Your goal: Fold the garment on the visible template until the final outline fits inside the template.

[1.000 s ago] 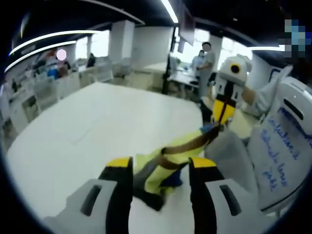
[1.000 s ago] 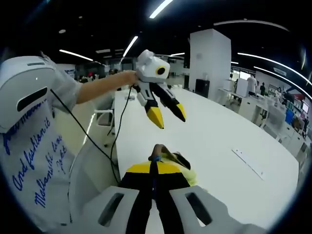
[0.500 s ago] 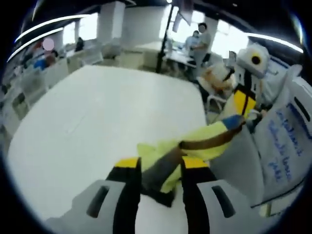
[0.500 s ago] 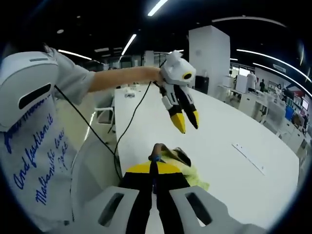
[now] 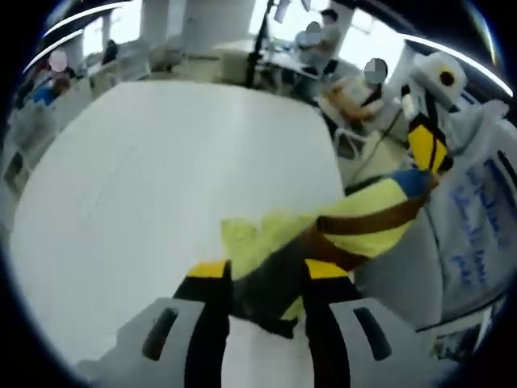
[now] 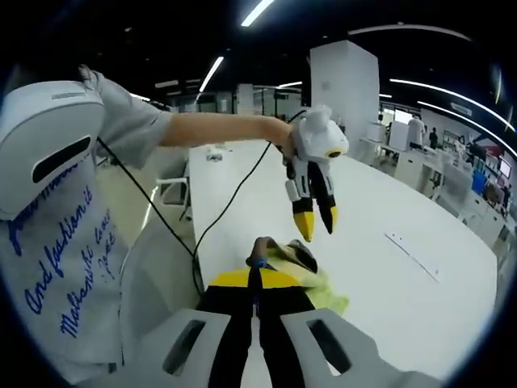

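While the garment point(image 5: 323, 234) lies bunched low in the left gripper view on the white surface point(image 5: 161, 178), the right tongs point(image 6: 257, 279) clamp its edge; the left tongs point(image 6: 315, 225) hang parted above it, holding nothing.

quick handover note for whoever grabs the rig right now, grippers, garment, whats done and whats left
Right gripper: shut on the yellow garment, holding one end near the table edge.
Left gripper: above the table, jaws near each other and nothing seen between them; in the left gripper view its jaws straddle the bunched end of the garment, grip not clear.
Garment: crumpled and stretched from the table edge toward the right gripper, not spread flat.
Template: a faint outline on the table surface, too unclear to confirm.
Done: garment picked up at one end.
Left: lay it flat, fold, fit the outline inside the template.
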